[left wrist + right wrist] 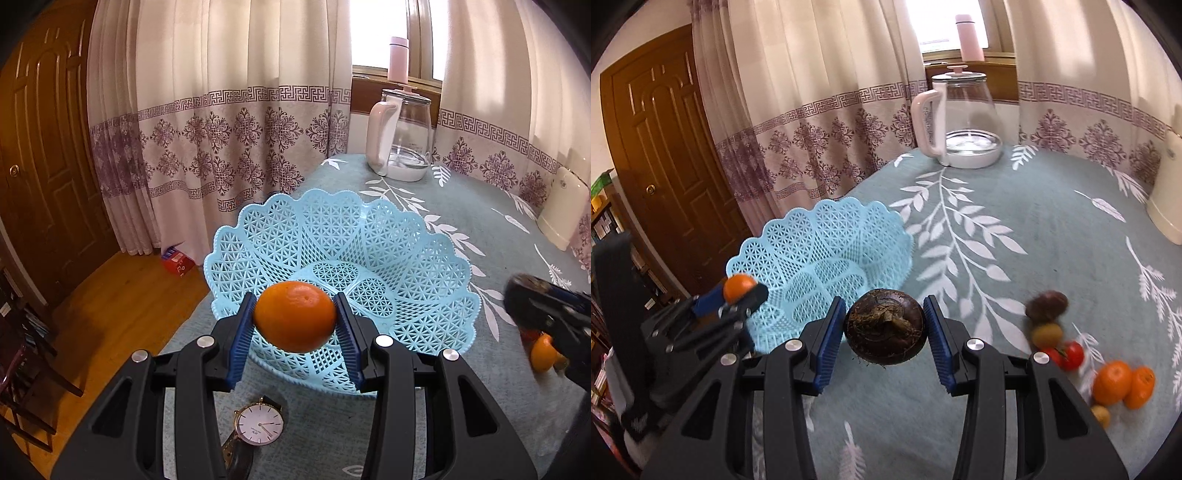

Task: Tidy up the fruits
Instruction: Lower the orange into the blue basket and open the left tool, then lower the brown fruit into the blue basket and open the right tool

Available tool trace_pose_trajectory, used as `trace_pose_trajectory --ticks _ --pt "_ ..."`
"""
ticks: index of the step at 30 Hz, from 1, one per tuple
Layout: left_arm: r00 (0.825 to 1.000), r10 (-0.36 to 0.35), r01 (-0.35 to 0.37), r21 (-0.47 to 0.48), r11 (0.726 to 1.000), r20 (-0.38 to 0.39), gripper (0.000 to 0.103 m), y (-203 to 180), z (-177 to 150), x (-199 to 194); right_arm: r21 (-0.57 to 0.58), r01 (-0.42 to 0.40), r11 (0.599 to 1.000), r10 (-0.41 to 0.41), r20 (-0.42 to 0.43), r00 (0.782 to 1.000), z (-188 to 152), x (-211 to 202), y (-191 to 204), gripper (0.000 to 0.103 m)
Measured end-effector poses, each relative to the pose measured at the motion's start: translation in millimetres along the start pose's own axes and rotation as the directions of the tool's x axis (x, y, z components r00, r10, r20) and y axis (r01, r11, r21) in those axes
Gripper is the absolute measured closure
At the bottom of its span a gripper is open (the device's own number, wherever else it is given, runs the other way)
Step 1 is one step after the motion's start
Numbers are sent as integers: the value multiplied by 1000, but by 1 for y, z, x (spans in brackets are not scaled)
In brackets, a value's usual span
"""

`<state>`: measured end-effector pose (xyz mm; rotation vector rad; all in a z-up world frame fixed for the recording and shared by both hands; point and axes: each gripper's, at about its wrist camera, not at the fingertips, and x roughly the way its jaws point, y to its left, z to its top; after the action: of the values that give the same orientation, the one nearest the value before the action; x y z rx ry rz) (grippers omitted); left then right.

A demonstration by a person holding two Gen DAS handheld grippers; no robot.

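My left gripper [295,317] is shut on an orange [295,315], held over the near rim of the light blue lattice basket [417,266]; nothing lies inside the basket. From the right wrist view, the left gripper [740,291] and its orange [738,286] hang at the basket [820,251] left edge. A dark brown round fruit, a mangosteen [885,326], is clamped in my right gripper [885,328], which is shut above the tablecloth to the right of the basket. The right gripper's body [546,314] shows blurred at the right of the left wrist view.
Loose fruit lies at the right: another dark fruit [1047,304], a green one [1047,334], a tomato [1071,354], two oranges [1112,382]. A glass kettle [964,122] stands at the table's back. A wristwatch [258,424] lies near the basket. A cream appliance [563,206] stands far right.
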<state>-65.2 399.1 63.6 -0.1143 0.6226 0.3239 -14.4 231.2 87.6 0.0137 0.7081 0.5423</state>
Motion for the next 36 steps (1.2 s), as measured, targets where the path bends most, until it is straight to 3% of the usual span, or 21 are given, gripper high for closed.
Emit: trace_pose_trajectory --ticks 14,36 --pt "998 -36 40 -84 996 43 35 15 10 -16 -36 27 999 -28 -36 999 16 49 15 59" --pt "999 -12 16 -92 996 46 33 19 12 -17 -64 80 995 -81 -11 997 19 57 19 57"
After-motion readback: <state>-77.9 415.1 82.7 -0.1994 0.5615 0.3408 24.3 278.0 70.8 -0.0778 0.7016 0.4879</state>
